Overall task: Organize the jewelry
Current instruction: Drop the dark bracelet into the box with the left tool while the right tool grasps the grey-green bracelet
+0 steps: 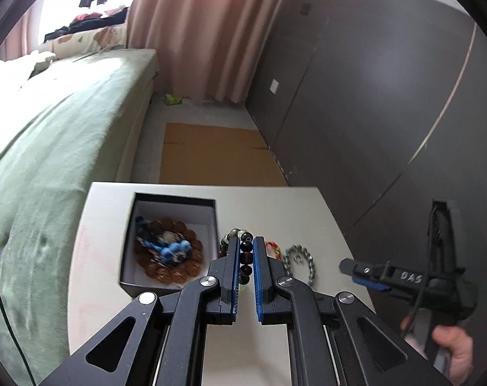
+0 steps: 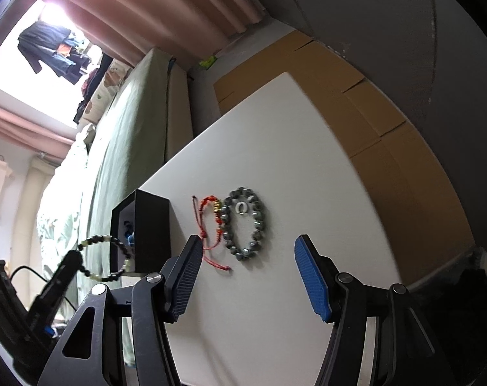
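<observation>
The left gripper (image 1: 246,257) is clamped on a dark beaded bracelet (image 2: 105,257), which hangs off the table as a loose loop beside the black box (image 1: 169,244); only a few beads sit between its blue pads, so the hold looks thin. The box stands on the white table (image 1: 275,202) and already holds a heap of blue and copper-coloured pieces (image 1: 168,251). The right gripper (image 2: 246,270) has its jaws spread and nothing between them, hovering above the table near a red cord bracelet (image 2: 211,225) and a grey beaded bracelet (image 2: 245,223), which lie side by side and touching, with a small white ring (image 2: 242,207) inside the grey loop. The likeliest trouble is that the dangling loop swings and catches the box's rim, or slips from the pads, dropping onto the table or the green bed (image 1: 50,148) next to it. On the other side, reaching for the grey bracelet could drag the red cord along, since the two overlap, and the tiny ring could be knocked away.
</observation>
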Available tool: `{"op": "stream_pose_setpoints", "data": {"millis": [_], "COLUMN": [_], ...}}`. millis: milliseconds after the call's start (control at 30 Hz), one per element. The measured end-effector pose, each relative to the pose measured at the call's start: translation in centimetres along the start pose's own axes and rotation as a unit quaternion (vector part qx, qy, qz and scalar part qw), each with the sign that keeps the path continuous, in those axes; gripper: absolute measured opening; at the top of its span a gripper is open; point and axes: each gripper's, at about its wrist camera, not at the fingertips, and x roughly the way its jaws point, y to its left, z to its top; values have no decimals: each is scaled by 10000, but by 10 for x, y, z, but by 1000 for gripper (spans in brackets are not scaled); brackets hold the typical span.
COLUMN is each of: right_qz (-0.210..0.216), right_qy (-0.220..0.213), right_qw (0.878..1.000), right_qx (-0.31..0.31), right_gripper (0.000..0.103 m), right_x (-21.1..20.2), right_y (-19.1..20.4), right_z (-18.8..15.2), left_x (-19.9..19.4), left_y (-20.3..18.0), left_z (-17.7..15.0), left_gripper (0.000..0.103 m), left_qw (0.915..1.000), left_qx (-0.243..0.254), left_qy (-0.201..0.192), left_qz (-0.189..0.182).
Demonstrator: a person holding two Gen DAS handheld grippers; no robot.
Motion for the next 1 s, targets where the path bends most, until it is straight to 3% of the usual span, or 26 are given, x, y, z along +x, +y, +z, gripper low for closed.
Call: {"op": "stream_pose_setpoints", "data": {"millis": [200,333,600,767,833,1000], "right_qz": [100,91,-799,-1469,-1775,-1579], "right_qy": [45,166,281,311,276,253], "right_qw": [9998,9991,9938,9768,9668,9704], "right_qx": [-183,-368,-715,-1524,-1815,-1809], "right_gripper": [55,44,34,29,13,10], "right_x": [20,38,62,74,76,64], "right_y": [23,41,48,65,71,72], "right_z": [0,-4,-7,-17,-21,-23], "left_x": [-12,-18,-24,-24,-25,-23], "left_y": [24,37,59,69,71,78], "left_z": [8,11,14,15,16,19], "left_gripper": [7,7,7,7,7,7], "left_qw": [9996,9992,9978,9967,9963,9959], "left_qx": [-250,-357,-612,-760,-810,-836], "left_qy": [-106,-164,-196,-189,-214,-217], "left_qz": [-91,-84,-140,-191,-209,-258]}}
